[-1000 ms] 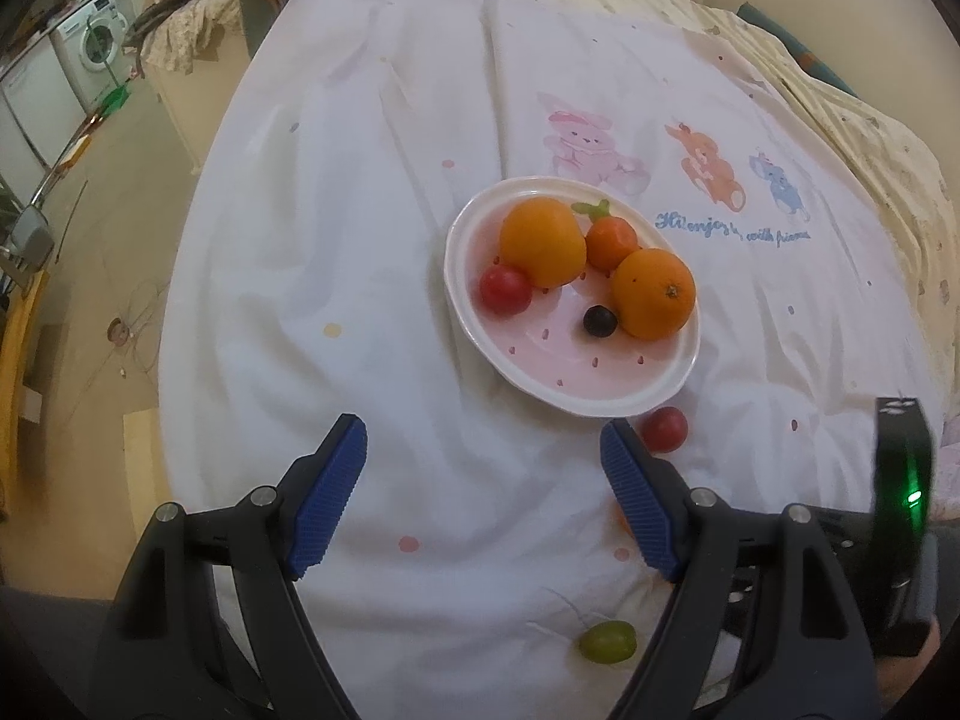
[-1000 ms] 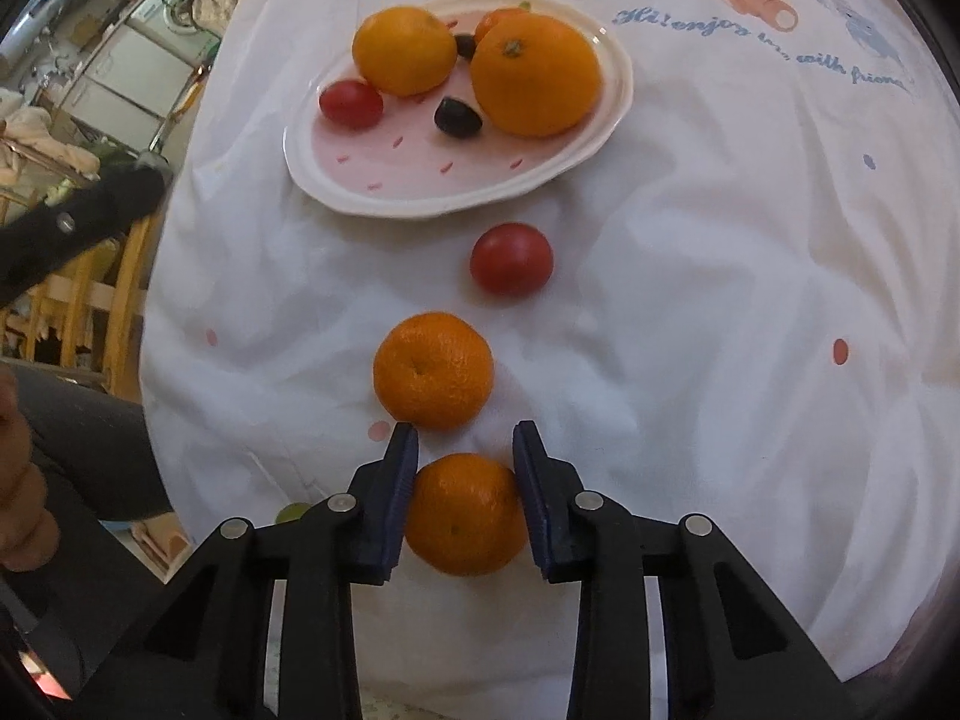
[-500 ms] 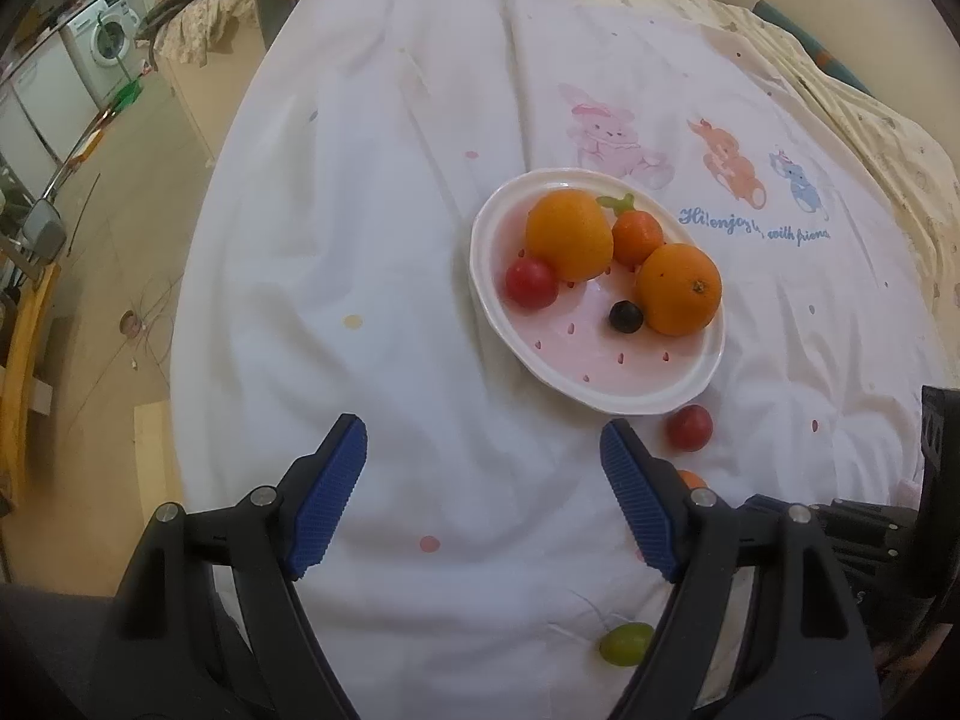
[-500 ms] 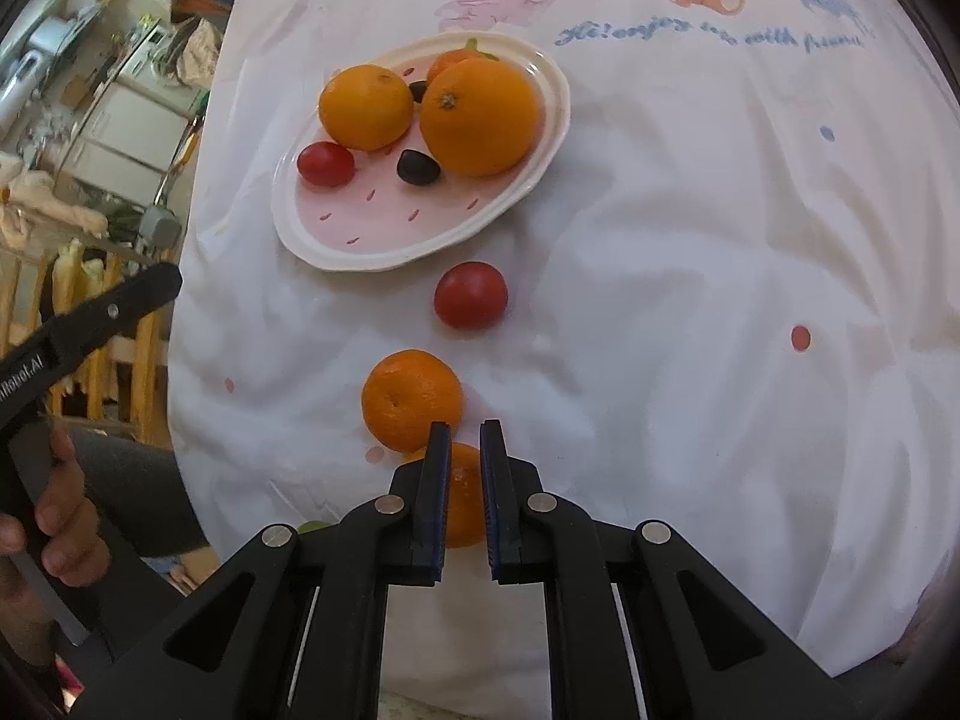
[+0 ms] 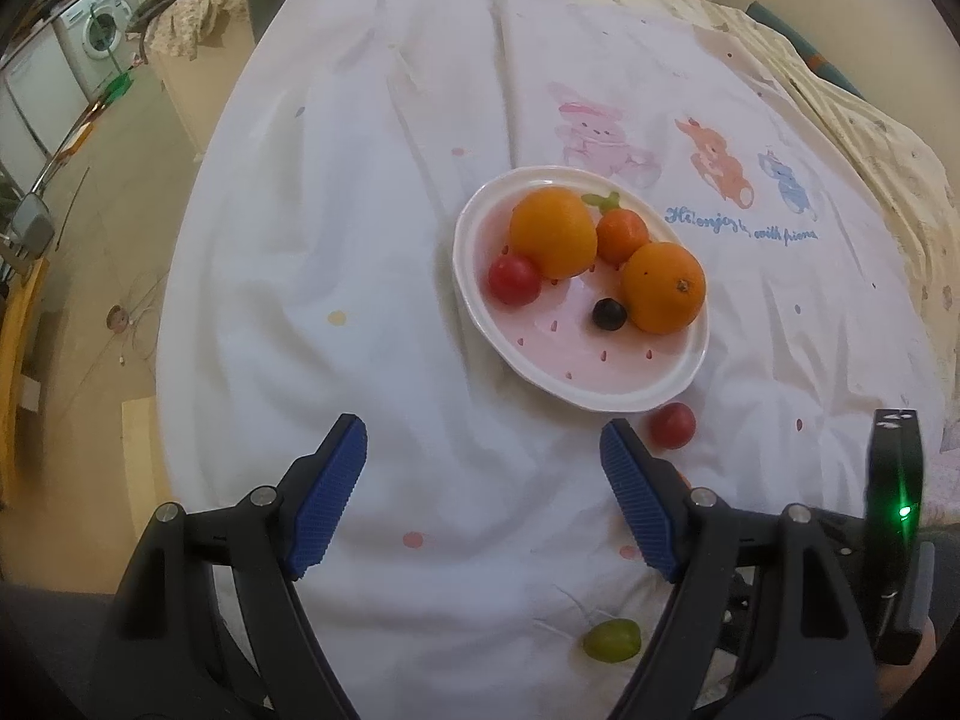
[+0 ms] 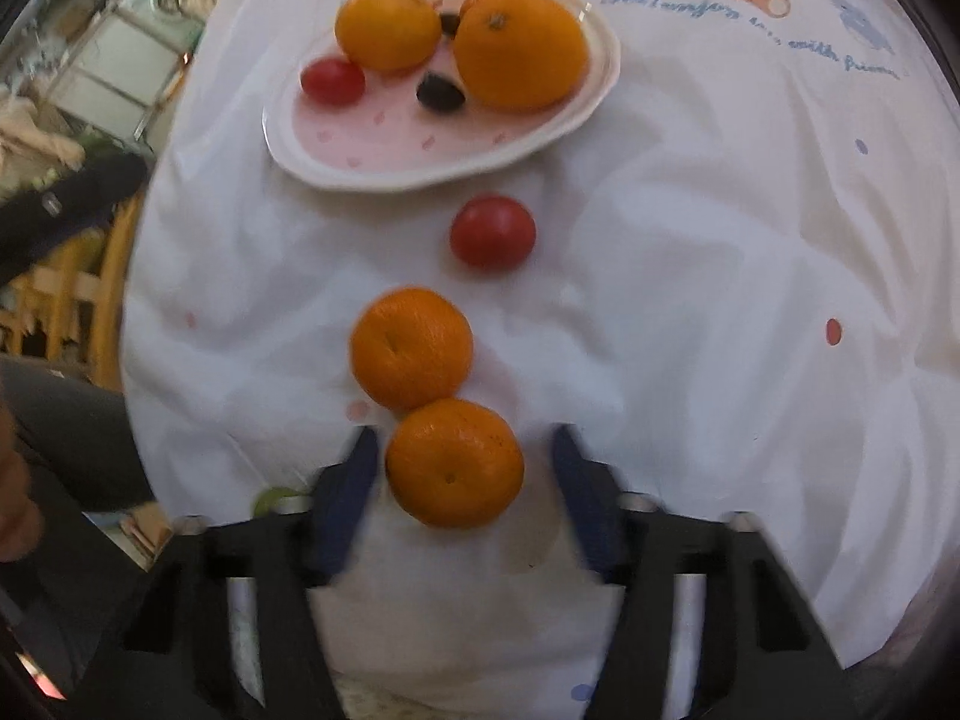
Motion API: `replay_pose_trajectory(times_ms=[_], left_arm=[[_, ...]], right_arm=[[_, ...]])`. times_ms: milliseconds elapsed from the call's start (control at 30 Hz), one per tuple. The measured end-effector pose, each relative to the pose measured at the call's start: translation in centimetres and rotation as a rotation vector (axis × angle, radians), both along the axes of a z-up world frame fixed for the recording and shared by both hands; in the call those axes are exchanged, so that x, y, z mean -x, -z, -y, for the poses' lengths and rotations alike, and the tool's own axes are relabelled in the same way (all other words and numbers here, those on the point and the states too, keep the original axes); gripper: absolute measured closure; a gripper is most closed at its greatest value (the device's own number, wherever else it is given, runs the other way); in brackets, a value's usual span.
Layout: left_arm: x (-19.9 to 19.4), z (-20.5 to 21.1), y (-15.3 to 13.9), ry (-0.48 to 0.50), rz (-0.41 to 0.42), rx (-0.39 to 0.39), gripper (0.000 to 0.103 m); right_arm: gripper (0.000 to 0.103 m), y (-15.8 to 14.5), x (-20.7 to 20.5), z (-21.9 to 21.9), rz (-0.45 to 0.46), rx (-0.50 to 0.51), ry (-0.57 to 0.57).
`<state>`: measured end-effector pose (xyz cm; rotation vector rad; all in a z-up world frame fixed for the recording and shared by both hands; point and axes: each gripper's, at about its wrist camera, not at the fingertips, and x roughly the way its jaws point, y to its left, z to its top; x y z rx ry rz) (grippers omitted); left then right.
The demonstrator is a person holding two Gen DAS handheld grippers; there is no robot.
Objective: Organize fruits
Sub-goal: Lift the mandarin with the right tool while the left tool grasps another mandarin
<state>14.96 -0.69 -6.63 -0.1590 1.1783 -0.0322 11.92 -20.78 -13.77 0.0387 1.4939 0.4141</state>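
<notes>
A white plate (image 5: 576, 399) with a pink centre holds two oranges (image 5: 553, 232), a small orange fruit with a green leaf, a red tomato (image 5: 513, 280) and a dark grape (image 5: 609, 314). On the cloth below the plate lie a red tomato (image 6: 492, 232) and two mandarins in a row. The nearer mandarin (image 6: 454, 462) sits between the jaws of my right gripper (image 6: 465, 468). Those jaws are opening, and a gap shows at the right pad. The farther mandarin (image 6: 411, 348) touches it. My left gripper (image 5: 483, 480) hangs open over bare cloth, below and left of the plate.
A green grape (image 5: 611, 640) lies near the cloth's front edge, by my left gripper's right finger. The white cloth (image 5: 360, 240) with cartoon animals drapes over the table's edge on the left. Beyond it are floor, a wooden chair (image 6: 78, 300) and a washing machine (image 5: 99, 36).
The right jaws stood around the near mandarin, then closed almost fully above it, and now stand apart with the mandarin between them again. The left gripper's opening is unchanged.
</notes>
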Motion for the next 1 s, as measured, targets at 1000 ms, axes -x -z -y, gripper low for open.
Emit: replay_pose_trajectory(times_ms=[1000], left_arm=[[0.6, 12.7, 6.0, 0.263, -0.205, -0.098, 0.026]], right_arm=[[0.058, -7.1, -2.4, 12.9, 0.246, -0.203, 0.489]])
